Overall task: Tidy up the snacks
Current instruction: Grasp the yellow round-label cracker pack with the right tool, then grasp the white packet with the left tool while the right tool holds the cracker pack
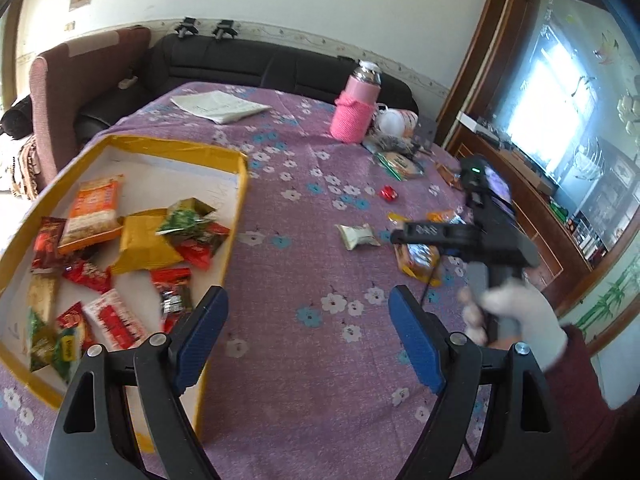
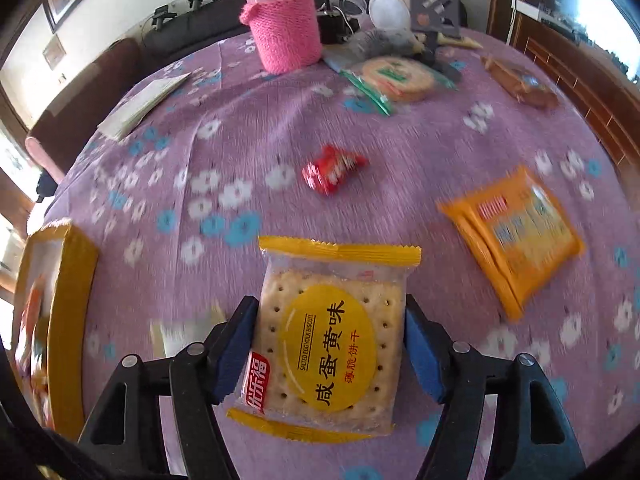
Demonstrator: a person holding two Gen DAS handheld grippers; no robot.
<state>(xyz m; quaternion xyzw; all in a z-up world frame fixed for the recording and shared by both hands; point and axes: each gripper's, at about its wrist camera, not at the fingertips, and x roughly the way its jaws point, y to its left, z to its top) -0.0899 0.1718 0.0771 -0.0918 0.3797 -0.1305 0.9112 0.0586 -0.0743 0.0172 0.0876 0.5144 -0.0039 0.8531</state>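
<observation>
My right gripper [image 2: 330, 316] is shut on a salted egg yolk biscuit pack [image 2: 328, 340] with yellow ends, held above the purple floral tablecloth [image 2: 240, 140]. In the left wrist view the right gripper [image 1: 404, 236] shows at the right, carrying that pack [image 1: 420, 262]. My left gripper [image 1: 308, 300] is open and empty, hovering over the cloth just right of the yellow-rimmed box [image 1: 236, 200]. The box holds several snack packets [image 1: 140, 240]. Loose snacks lie on the cloth: a red candy [image 2: 332, 170], an orange cracker pack [image 2: 516, 236], a round biscuit pack [image 2: 396, 74], a brown bar [image 2: 520, 84] and a small pale packet [image 1: 358, 236].
A pink knit-covered flask [image 2: 286, 24] stands at the far side beside cups and clutter [image 2: 392, 8]. Folded papers [image 1: 220, 106] lie at the far left. A black sofa [image 1: 280, 68] is behind the table and a wooden TV cabinet [image 1: 532, 200] at the right.
</observation>
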